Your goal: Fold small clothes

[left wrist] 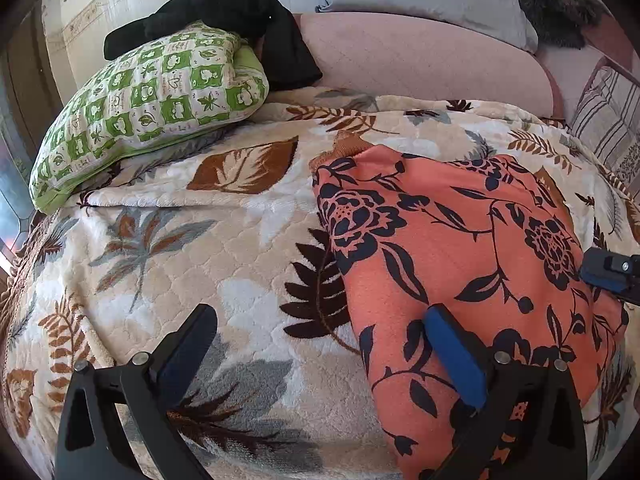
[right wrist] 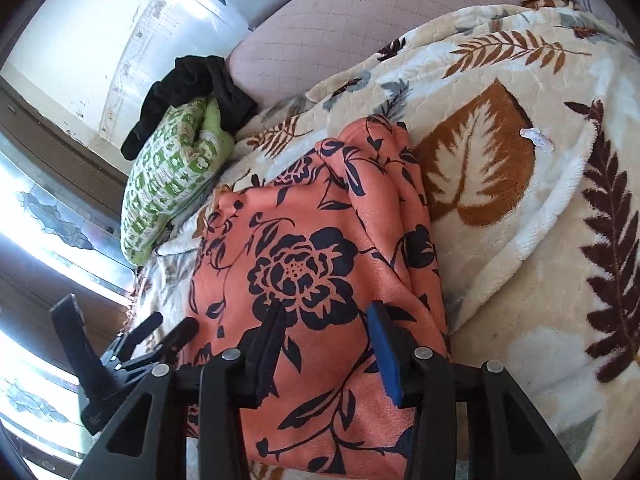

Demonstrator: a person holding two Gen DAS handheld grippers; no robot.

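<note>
We see the folded coral floral garment (left wrist: 460, 248) lying on the leaf-patterned blanket (left wrist: 200, 264) of the bed, to the right of a green checked pillow (left wrist: 152, 112). Our left tool (left wrist: 324, 324) stands wide open at the garment's near left edge, one finger over the cloth and the other over bare blanket, gripping nothing. Our right tool (right wrist: 328, 312) hangs over the garment's near end with its jaws partly open, and no cloth is pinched between its pads.
</note>
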